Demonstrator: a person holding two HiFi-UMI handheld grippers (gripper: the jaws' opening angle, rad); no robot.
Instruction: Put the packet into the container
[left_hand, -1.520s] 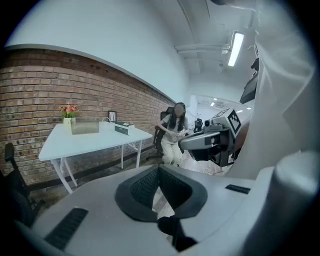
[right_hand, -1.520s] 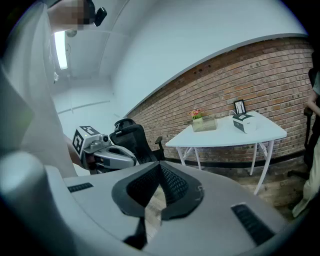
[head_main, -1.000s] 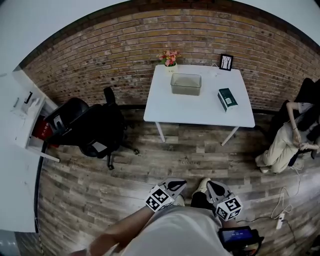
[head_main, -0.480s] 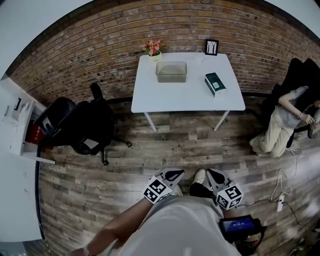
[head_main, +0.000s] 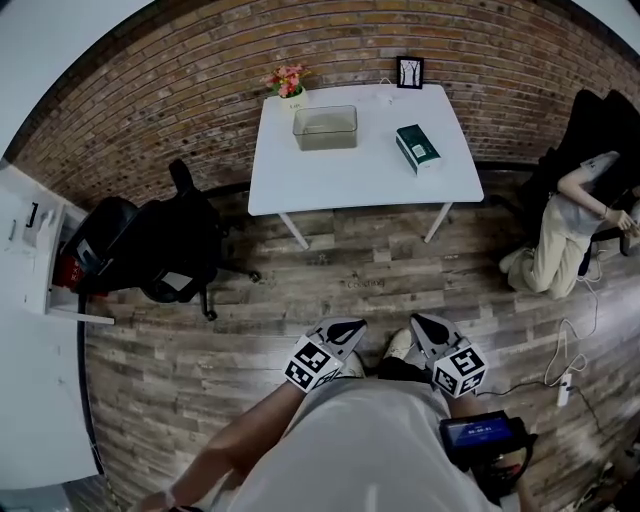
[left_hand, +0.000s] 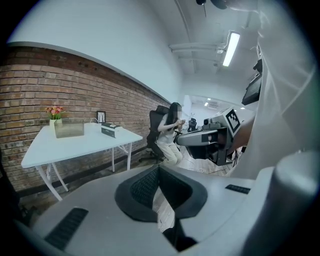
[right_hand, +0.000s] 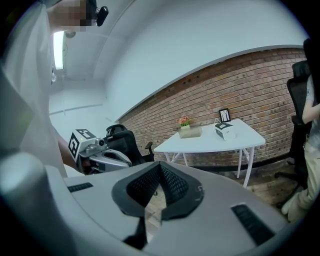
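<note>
Head view, looking steeply down: the dark green packet (head_main: 417, 147) lies flat on the right half of a white bench (head_main: 350, 185), well apart from you across a wooden floor (head_main: 380, 285). The clear container (head_main: 325, 127) stands near it on the left, toward the back edge, with bare bench between the two. It looks empty. A small pot of flowers (head_main: 286, 80) sits just behind the container. A picture frame (head_main: 409, 71) stands behind the packet, against the brick wall (head_main: 180, 110).

Over the last second the bench has slid up and to the left in this view and looks slightly larger. The packet and container have kept their places on it. This suggests you are stepping toward the bench, with most of the floor still to cross.

Your left gripper (head_main: 343, 327) and right gripper (head_main: 425, 323) are held close to your body at the bottom of the view, side by side, pointing toward the bench.

In the left gripper view, that gripper's fingers (left_hand: 145, 187) are pressed together with nothing between them. In the right gripper view, its fingers (right_hand: 172, 185) are also closed and empty, with the packet and container small in the distance beyond them.

No part of the task is done yet. You will probably need to reach the bench and open one gripper before you can take the packet.

A black office chair (head_main: 150, 250) stands to the left of your path and a seated person (head_main: 570, 230) is at the far right. Both appear clear of the straight line to the bench.
</note>
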